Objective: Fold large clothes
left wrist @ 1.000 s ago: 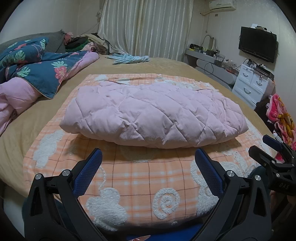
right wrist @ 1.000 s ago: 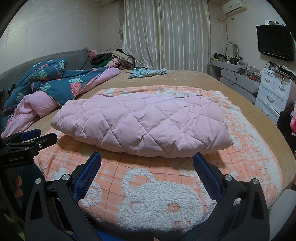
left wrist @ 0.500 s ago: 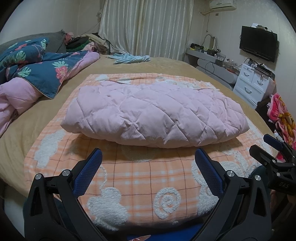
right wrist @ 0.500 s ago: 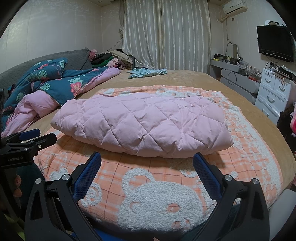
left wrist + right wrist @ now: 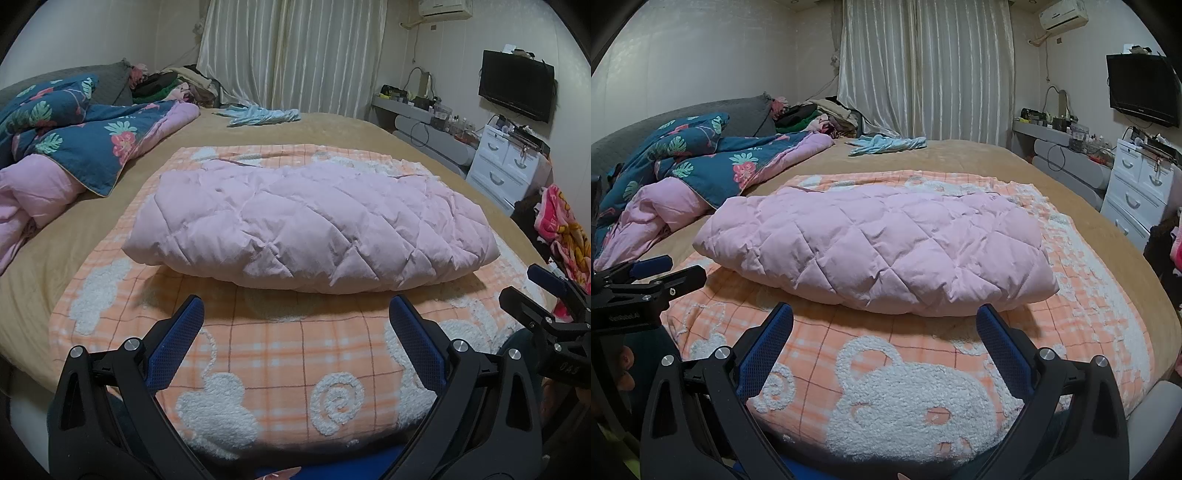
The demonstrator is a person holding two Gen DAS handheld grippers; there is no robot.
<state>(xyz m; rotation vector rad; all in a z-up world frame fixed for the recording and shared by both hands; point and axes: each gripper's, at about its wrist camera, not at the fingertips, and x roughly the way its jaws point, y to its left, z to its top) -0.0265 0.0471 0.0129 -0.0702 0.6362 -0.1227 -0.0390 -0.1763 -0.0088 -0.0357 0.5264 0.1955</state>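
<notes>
Two grippers, both spread wide with nothing between the blue pads, held low at the near edge of the bed. Left gripper (image 5: 295,317) over the orange plaid blanket (image 5: 280,354), just short of the folded pink quilted coat (image 5: 310,229). Right gripper (image 5: 884,321) alongside, likewise just short of the same bundle (image 5: 879,247); seen at the right rim of the left view (image 5: 546,295), as the left one is at the left rim of the right view (image 5: 661,273).

Directly ahead of both sets of fingers, a bare strip of blanket with white fleecy bear shapes (image 5: 905,398), then the coat's rounded near edge, lying crosswise and puffed up off the blanket. Blanket margin visible on every side of the coat, widest toward the right gripper's outer side.

Beyond the coat, open tan bedspread (image 5: 332,133) up to a pale blue garment (image 5: 258,114). Far left of the left gripper, a heaped blue floral duvet (image 5: 81,144) with pink lining, apart from the blanket. Far right, past the bed's edge, a white drawer unit (image 5: 1137,188) and wall television (image 5: 1145,92); curtains (image 5: 923,66) at the back.
</notes>
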